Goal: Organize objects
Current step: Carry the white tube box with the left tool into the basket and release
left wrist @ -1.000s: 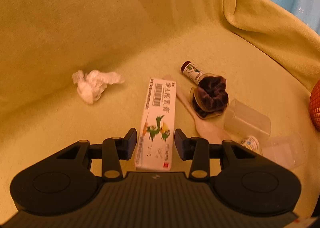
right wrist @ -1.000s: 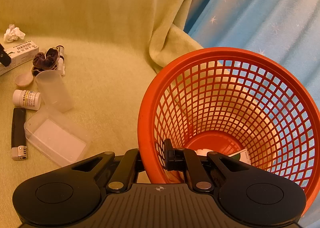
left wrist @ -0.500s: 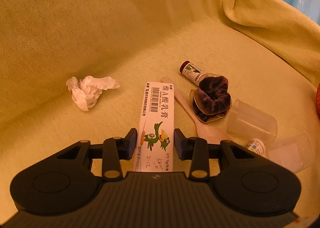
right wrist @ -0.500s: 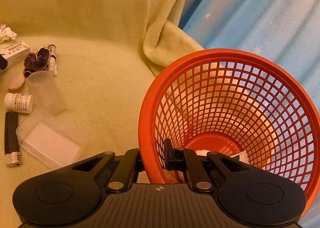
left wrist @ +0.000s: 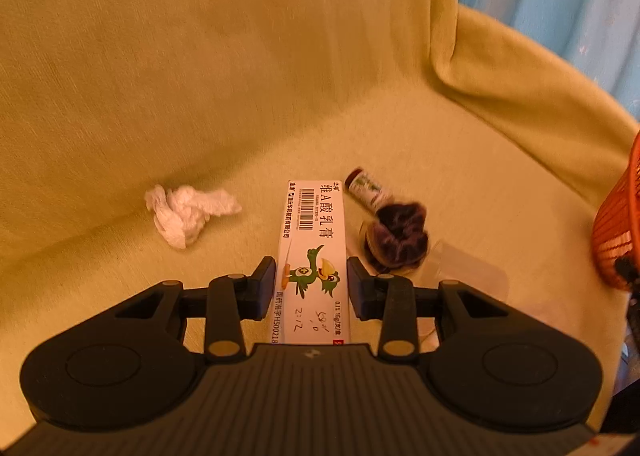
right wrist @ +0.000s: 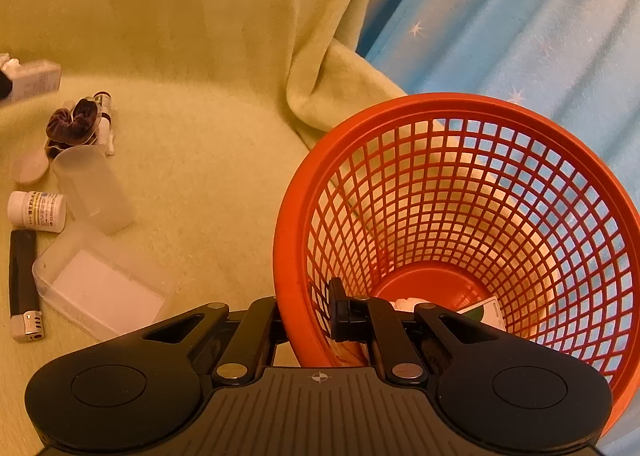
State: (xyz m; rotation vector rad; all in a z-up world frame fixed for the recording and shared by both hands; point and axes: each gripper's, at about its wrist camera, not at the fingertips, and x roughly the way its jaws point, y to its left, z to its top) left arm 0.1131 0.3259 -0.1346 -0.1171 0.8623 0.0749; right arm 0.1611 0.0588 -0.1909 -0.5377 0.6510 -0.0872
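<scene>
My left gripper [left wrist: 311, 284] is shut on a white ointment box [left wrist: 314, 240] with a green bird print and holds it lifted above the yellow-green sofa seat; the box also shows blurred at the left edge of the right wrist view [right wrist: 34, 78]. My right gripper [right wrist: 308, 312] is shut on the rim of an orange mesh basket [right wrist: 460, 216], one finger inside and one outside the wall. The basket holds a small box and something white at its bottom.
On the seat lie a crumpled tissue [left wrist: 184, 212], a small vial [left wrist: 366, 188], a dark scrunchie [right wrist: 72, 124], a clear cup [right wrist: 92, 192], a white pill bottle [right wrist: 38, 210], a black lighter [right wrist: 24, 284] and a clear plastic box [right wrist: 100, 288]. A blue curtain hangs behind.
My left gripper has closed on the ointment box and lifted it off the seat. My right gripper still grips the basket rim; its view has shifted slightly.
</scene>
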